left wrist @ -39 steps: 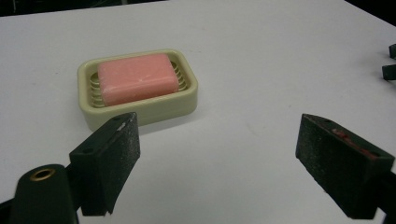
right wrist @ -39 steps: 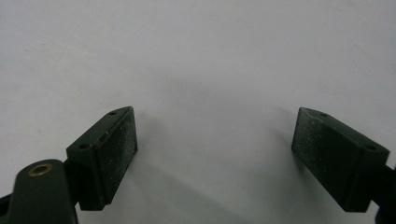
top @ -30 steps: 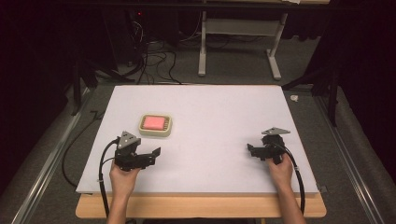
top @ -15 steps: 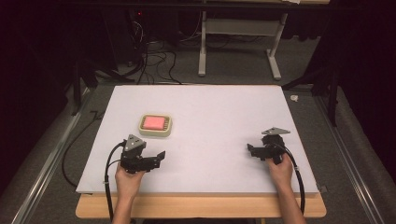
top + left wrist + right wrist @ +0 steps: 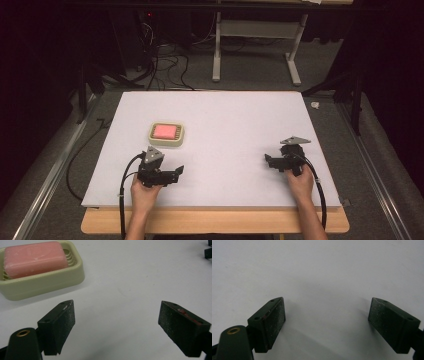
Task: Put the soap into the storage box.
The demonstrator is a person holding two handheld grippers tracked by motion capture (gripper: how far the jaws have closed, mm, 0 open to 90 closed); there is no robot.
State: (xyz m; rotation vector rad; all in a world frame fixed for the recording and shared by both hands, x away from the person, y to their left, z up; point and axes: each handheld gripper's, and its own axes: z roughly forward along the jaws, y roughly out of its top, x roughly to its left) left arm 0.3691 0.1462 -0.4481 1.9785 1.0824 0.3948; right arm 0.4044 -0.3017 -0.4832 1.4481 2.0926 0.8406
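Note:
A pink bar of soap (image 5: 165, 131) (image 5: 35, 258) lies in a pale green soap dish (image 5: 166, 141) (image 5: 42, 282) on the left half of the white table. My left gripper (image 5: 177, 172) (image 5: 117, 325) rests on the table just in front of the dish, open, nothing between its jaws. My right gripper (image 5: 267, 161) (image 5: 327, 322) rests near the table's right front, open over bare white surface, with its jaws pointing toward the left one.
The white board (image 5: 225, 120) lies on a wooden table whose front edge (image 5: 215, 222) shows below it. Cables trail from both grippers off the front. Beyond the far edge are a desk frame (image 5: 255, 45) and floor cables.
My left gripper has shifted a little to the right and nearer the front edge, turning its jaws more to the right. The right gripper has stayed put.

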